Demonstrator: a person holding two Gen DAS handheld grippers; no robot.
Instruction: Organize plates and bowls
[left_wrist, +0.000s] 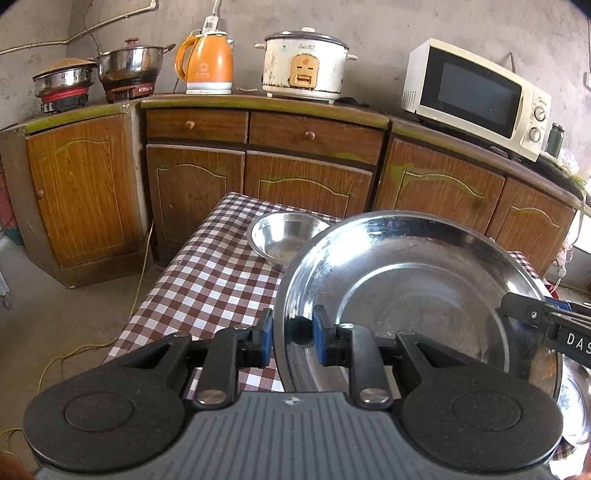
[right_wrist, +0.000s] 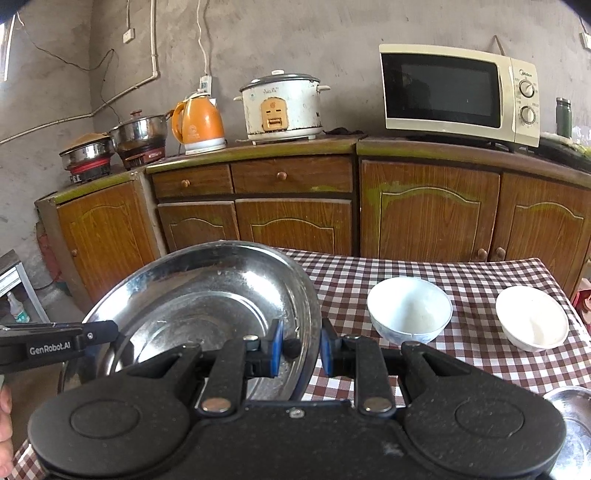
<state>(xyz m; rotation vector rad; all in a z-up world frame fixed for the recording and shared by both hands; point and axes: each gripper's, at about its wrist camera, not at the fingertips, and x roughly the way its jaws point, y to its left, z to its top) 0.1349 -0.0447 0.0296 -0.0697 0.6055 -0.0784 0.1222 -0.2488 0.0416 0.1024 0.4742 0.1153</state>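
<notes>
Glossy, scuffed metal plate (left_wrist: 424, 280); shiny metal bowl (left_wrist: 284, 236); smooth white glazed bowls (right_wrist: 410, 308); checked cloth (left_wrist: 207, 280); worn wood cabinets (left_wrist: 306, 184).

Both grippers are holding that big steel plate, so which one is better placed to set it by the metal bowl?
Probably the left gripper. It grips the steel plate on the rim nearest the metal bowl. The right gripper holds the opposite rim, toward the white bowls.
</notes>
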